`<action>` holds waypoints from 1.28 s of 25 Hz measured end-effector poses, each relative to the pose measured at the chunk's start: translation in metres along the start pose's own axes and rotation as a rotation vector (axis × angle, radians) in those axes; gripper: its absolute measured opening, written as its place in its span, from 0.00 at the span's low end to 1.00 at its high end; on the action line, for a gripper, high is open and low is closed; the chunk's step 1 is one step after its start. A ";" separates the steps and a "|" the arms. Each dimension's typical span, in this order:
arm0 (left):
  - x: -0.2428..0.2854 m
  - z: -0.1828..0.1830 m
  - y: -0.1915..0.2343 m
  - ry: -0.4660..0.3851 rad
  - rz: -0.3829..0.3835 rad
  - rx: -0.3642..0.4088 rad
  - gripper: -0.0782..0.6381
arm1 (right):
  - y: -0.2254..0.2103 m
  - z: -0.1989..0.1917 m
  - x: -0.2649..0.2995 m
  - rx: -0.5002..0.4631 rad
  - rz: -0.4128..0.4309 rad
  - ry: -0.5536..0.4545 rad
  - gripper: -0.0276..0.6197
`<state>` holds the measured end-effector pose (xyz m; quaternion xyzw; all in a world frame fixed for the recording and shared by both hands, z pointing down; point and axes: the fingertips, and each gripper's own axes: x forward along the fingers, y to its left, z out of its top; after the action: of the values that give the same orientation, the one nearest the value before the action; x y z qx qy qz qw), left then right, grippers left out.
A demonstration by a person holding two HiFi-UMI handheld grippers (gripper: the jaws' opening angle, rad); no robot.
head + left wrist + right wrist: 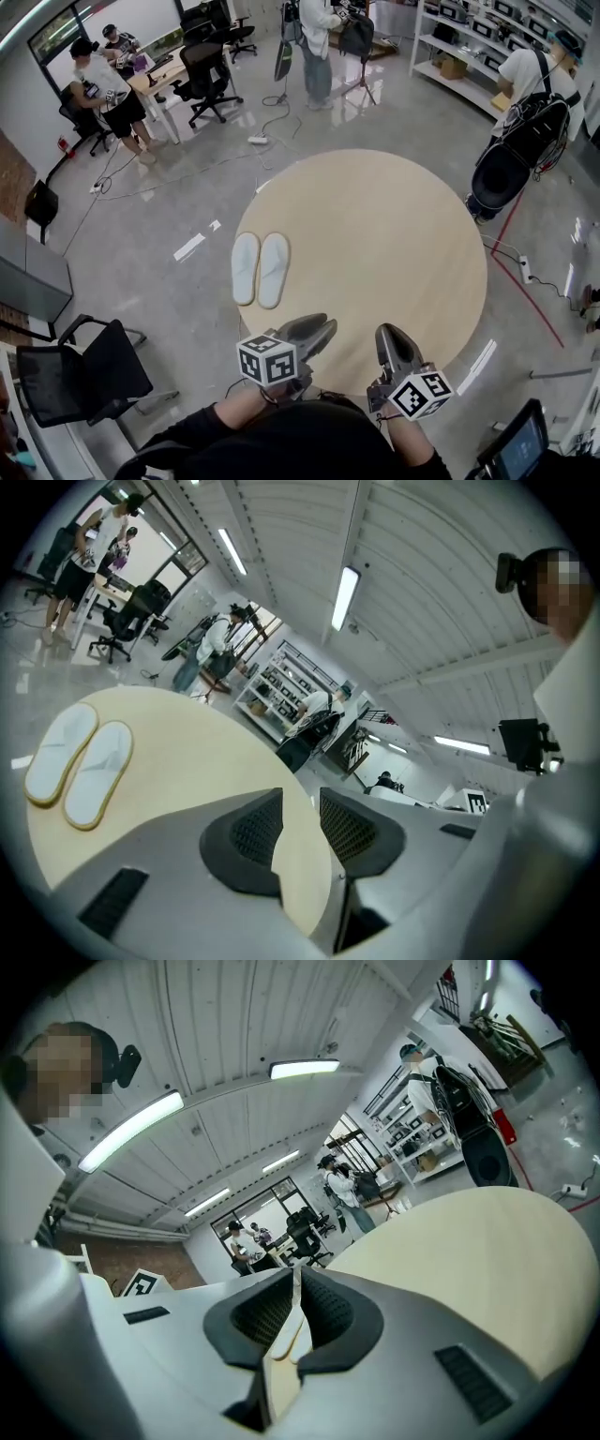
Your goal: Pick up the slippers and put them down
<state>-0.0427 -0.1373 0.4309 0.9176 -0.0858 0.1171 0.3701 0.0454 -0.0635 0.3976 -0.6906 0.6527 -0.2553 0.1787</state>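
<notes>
lying where, the slippers (260, 269)?
side by side on the left part of the round table (394, 234), flat, long edges touching or nearly so.
and the claws?
both over the table's near edge, well apart from the pair. the left gripper (322, 328) has its jaws spread with nothing between them; the right gripper (388, 335) is pinched together, empty.
beyond that?
an office chair (89, 375) nearby, people (319, 37) standing on the grey floor (169, 206).

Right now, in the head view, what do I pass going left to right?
Empty black chair → pair of slippers → right claw → dark screen at the lower right corner.
</notes>
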 end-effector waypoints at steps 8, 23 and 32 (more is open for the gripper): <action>-0.071 0.060 -0.024 -0.174 -0.109 0.160 0.30 | 0.088 0.030 0.014 -0.194 0.036 -0.089 0.10; -0.102 0.019 -0.017 -0.055 -0.264 0.168 0.30 | 0.132 -0.039 0.013 -0.261 -0.073 0.009 0.10; -0.095 0.034 -0.035 -0.098 -0.190 0.223 0.30 | 0.129 -0.017 0.011 -0.281 0.004 -0.014 0.09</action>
<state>-0.1206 -0.1294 0.3580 0.9616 -0.0032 0.0455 0.2707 -0.0691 -0.0837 0.3381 -0.7092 0.6821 -0.1563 0.0855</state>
